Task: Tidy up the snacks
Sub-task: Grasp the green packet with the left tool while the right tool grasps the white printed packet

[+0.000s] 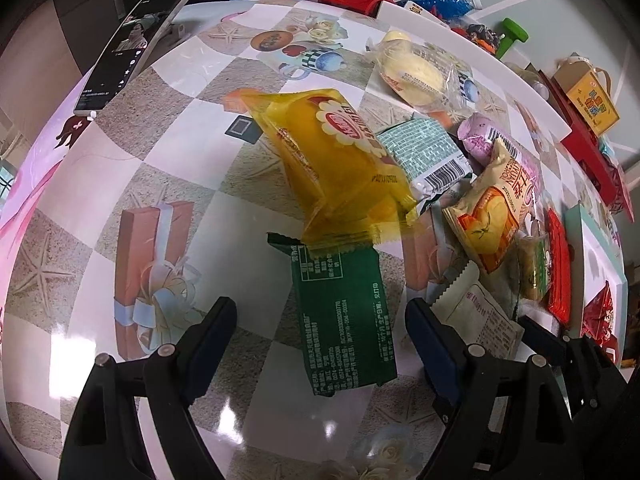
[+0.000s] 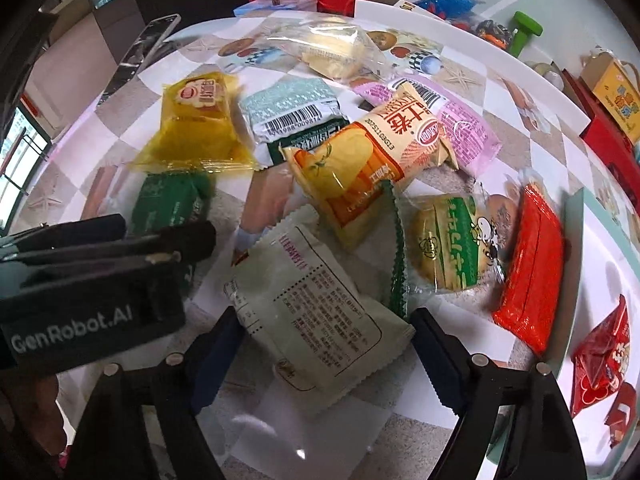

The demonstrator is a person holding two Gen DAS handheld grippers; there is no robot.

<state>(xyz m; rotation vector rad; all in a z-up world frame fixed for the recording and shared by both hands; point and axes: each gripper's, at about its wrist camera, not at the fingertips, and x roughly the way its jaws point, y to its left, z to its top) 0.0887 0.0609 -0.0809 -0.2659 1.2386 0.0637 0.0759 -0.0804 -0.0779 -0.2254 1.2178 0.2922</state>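
Right gripper [image 2: 324, 356] astride pale printed packet [image 2: 316, 316]

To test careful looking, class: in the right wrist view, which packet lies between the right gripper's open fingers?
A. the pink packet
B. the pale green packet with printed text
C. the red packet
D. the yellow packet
B: the pale green packet lies between the fingers of the right gripper, whereas the yellow packet, red packet and pink packet all lie farther off on the table.
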